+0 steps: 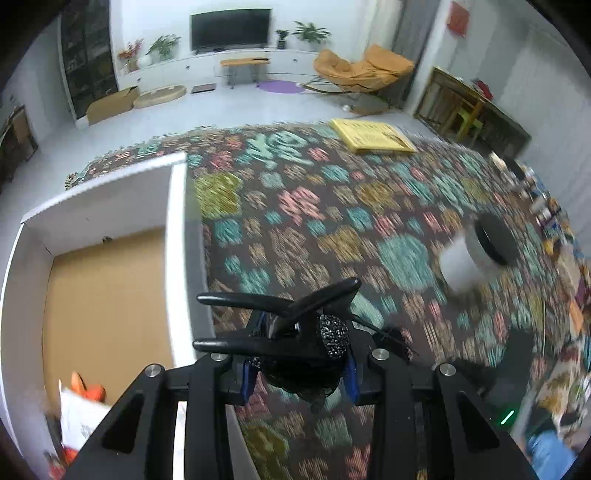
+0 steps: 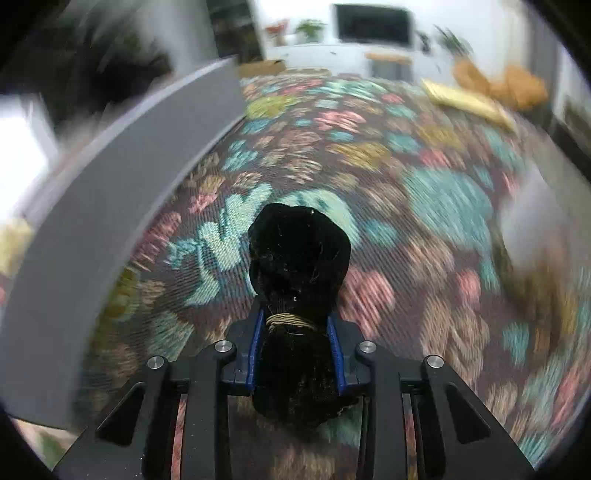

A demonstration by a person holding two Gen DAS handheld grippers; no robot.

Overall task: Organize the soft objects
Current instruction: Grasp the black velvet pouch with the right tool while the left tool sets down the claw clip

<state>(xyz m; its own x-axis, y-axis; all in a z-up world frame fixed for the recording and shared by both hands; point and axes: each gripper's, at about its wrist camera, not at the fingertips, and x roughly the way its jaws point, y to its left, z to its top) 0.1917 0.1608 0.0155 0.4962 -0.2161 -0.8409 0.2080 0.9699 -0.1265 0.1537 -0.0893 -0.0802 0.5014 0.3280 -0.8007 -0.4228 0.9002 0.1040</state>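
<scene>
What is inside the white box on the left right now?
The white box shows a bare tan floor with orange and white soft items at its near end. The left tool hides the nearest corner.

We note two fisheye views, each looking forward along its own gripper's fingers and down over a patterned rug (image 1: pixel 332 221). The left wrist view sits higher, with the white box (image 1: pixel 110 206) at nine o'clock and the television (image 1: pixel 231 29) at twelve. The right wrist view rides close to the rug (image 2: pixel 369 166), blurred, the box wall (image 2: pixel 129 177) at ten o'clock. Both share the rug, box, television (image 2: pixel 373 24) and yellow pad (image 1: pixel 373 134) (image 2: pixel 465 99).
</scene>
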